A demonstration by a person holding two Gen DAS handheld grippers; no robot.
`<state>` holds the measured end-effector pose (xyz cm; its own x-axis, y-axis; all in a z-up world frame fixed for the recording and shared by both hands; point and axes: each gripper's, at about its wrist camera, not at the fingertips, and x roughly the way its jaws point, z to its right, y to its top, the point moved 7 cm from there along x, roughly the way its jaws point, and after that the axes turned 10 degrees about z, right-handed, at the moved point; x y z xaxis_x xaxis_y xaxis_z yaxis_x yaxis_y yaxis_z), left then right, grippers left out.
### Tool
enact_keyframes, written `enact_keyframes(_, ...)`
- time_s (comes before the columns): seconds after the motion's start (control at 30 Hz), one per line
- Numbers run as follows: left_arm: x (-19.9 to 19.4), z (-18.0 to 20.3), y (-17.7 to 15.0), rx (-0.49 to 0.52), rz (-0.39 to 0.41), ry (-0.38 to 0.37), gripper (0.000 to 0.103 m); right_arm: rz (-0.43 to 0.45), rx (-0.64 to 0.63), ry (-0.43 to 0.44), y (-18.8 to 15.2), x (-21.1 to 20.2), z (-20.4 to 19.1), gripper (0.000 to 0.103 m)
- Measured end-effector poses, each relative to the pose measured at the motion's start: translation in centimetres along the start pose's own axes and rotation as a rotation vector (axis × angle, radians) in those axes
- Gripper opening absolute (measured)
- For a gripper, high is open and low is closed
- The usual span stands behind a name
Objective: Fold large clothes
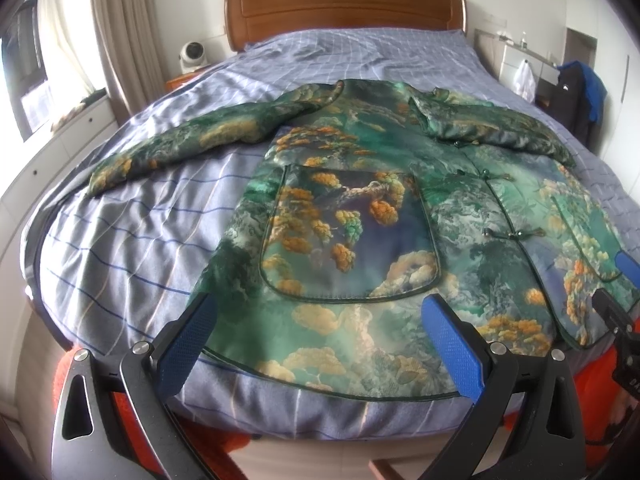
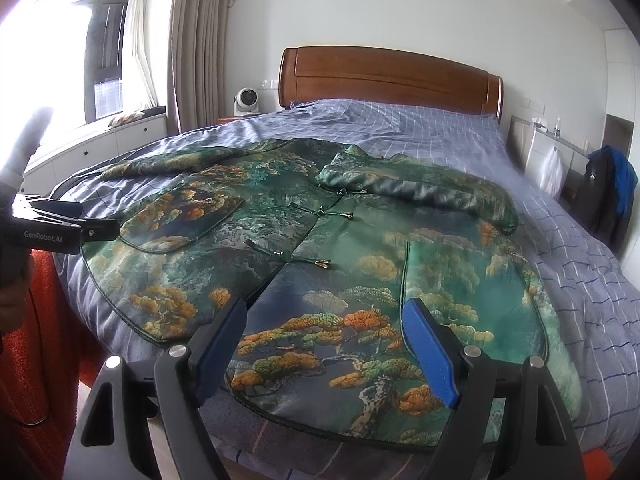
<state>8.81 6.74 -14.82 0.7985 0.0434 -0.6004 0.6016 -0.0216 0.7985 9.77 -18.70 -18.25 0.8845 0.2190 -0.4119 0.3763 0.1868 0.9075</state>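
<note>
A: Both grippers sit nearest, at the foot of the bed point(image 1: 120, 240). Left gripper point(image 1: 320, 312): jaws spread wide, blue pads point(image 1: 188, 344) apart, nothing between them but air above the jacket hem. Not gripping.

B: Right gripper point(image 2: 326, 320)?

A: Same. Jaws wide apart, blue pads point(image 2: 428, 352) on either side of the hem, no cloth pinched. It hovers over the jacket's lower front panel, on the buttoned side.

B: Jacket point(image 1: 360, 208) position?

A: Flat on the bed, front up, collar point(image 2: 340, 172) toward the headboard point(image 1: 344, 8), hem at the foot edge. Green fabric with orange and yellow tree print. Front closed by knot buttons point(image 2: 324, 264) along a slanted line. One large patch pocket point(image 1: 348, 236) shows on each front panel.

B: Sleeves?

A: One sleeve point(image 1: 192, 144) stretched out to the side across the sheet, cuff near the bed's edge. Other sleeve point(image 2: 440, 196) also out sideways, bent a bit, lying partly on the shoulder area. Neither folded in.

B: Bedding?

A: Grey-blue sheet with thin grid lines, somewhat wrinkled. Orange cloth point(image 2: 36, 340) hangs below the bed's foot corner.

B: Anything else noted?

A: Small white fan point(image 2: 246, 102) beside the headboard, curtains point(image 2: 196, 48) by the window point(image 2: 108, 68), dark and blue clothing point(image 2: 612, 196) hanging at the far side. From the right view, the left gripper's black body shows at the frame edge beside the jacket.
</note>
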Motion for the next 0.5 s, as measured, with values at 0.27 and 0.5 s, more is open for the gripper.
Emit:
enact_keyframes(0.27,0.01,-0.01,-0.01,0.002,0.000,0.001,0.102,0.001,-0.002,0.001,-0.01,0.02,-0.11,0.080)
enact_keyframes(0.5,0.02,-0.03,-0.03,0.001,0.000,0.002,0.102,-0.006,-0.005,0.005,-0.18,0.03,-0.32,0.080)
